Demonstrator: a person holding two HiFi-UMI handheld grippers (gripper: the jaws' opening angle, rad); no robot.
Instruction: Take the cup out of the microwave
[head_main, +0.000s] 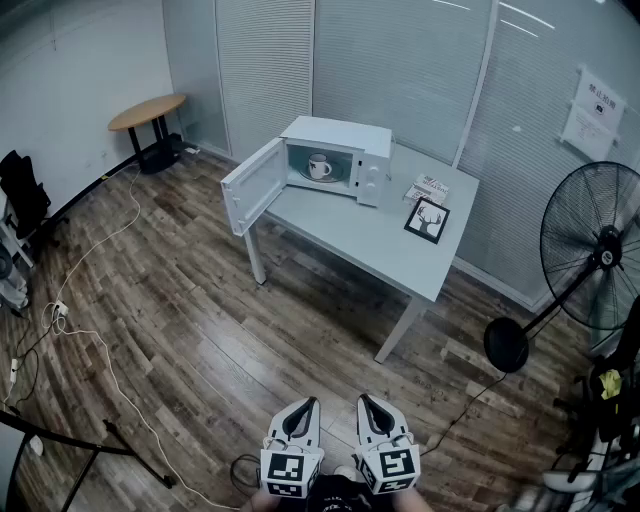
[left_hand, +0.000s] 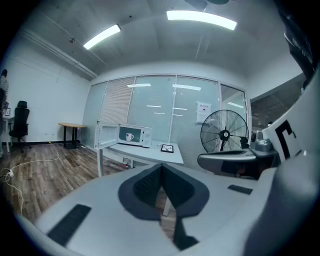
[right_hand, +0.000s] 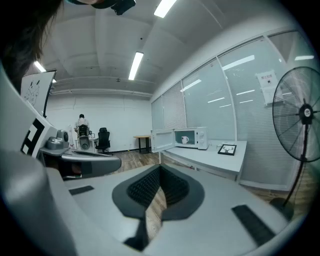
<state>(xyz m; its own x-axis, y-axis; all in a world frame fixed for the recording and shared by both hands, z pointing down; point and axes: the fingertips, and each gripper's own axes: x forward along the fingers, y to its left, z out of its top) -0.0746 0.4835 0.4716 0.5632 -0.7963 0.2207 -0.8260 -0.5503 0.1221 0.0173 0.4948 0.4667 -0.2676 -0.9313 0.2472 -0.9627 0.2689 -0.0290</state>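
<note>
White ceramic cup (head_main: 318, 166) sits inside the white microwave oven (head_main: 340, 132), on its turntable, handle towards the right in the head view. Microwave door (head_main: 253, 186) hangs wide open to the left. The microwave stands on the far left corner of the pale grey rectangular table (head_main: 395, 250). Black-framed deer picture (head_main: 427, 220) lies flat on the same table, right of the microwave.

Left gripper (head_main: 305, 410) and right gripper (head_main: 368, 408) show side by side at the bottom edge of the head view, close to the person, over the wood-plank floor (head_main: 200, 340). Both point towards the table. Cup is well apart from both, far ahead across open floor, nothing touching it.

Left gripper view: jaws closed together at the tips, nothing between them; cup (left_hand: 129, 136) tiny, up and left of the jaws. Right gripper view: jaws fully closed, empty; cup (right_hand: 184, 140) small, above and right of the tips.

Black standing fan (head_main: 600, 250) stands right of the table.
</note>
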